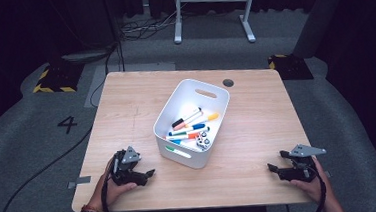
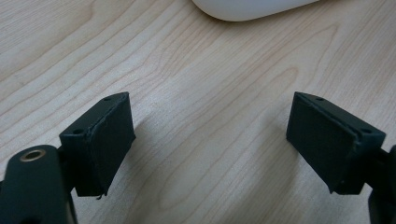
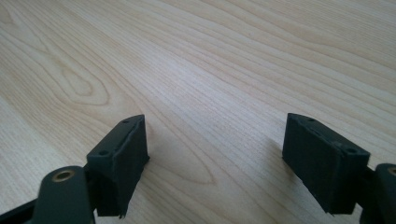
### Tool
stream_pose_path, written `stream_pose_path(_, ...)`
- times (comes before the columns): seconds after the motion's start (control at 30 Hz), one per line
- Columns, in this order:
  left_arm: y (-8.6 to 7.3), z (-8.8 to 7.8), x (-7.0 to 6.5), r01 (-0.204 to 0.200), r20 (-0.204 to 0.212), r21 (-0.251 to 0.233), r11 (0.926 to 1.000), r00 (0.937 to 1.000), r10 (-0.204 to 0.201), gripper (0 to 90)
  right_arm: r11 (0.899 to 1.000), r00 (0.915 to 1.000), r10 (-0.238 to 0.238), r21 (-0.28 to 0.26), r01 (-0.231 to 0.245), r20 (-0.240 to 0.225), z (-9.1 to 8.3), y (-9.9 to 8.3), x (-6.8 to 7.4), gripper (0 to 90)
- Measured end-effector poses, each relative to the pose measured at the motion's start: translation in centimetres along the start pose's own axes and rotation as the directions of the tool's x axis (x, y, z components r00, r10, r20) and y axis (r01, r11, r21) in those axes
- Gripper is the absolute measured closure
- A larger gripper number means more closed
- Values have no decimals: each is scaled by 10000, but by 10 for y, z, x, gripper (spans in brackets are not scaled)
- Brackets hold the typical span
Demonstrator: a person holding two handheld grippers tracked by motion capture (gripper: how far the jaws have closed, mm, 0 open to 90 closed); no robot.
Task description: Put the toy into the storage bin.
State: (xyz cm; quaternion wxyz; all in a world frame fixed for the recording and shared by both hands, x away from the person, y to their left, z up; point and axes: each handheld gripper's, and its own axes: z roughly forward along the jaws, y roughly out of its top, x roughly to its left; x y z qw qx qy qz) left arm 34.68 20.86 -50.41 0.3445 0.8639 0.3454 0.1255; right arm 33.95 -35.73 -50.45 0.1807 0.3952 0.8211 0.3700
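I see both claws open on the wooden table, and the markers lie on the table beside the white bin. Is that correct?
Not quite. The markers lie inside the white bin, as the high view shows. The left claw and right claw are indeed open on the wooden table.

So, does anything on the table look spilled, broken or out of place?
Nothing stands out. The markers lie inside the white bin, which sits upright on the table. The left tool and right tool are open and hold nothing.
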Motion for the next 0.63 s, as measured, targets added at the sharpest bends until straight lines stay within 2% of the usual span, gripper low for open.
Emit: stream_pose_path(0.63, 0, 0, 0, 63, 12, -1, 10000, 10000, -63, 151, 10000, 10000, 0, -4, 0, 5, 0, 0, 0, 224)
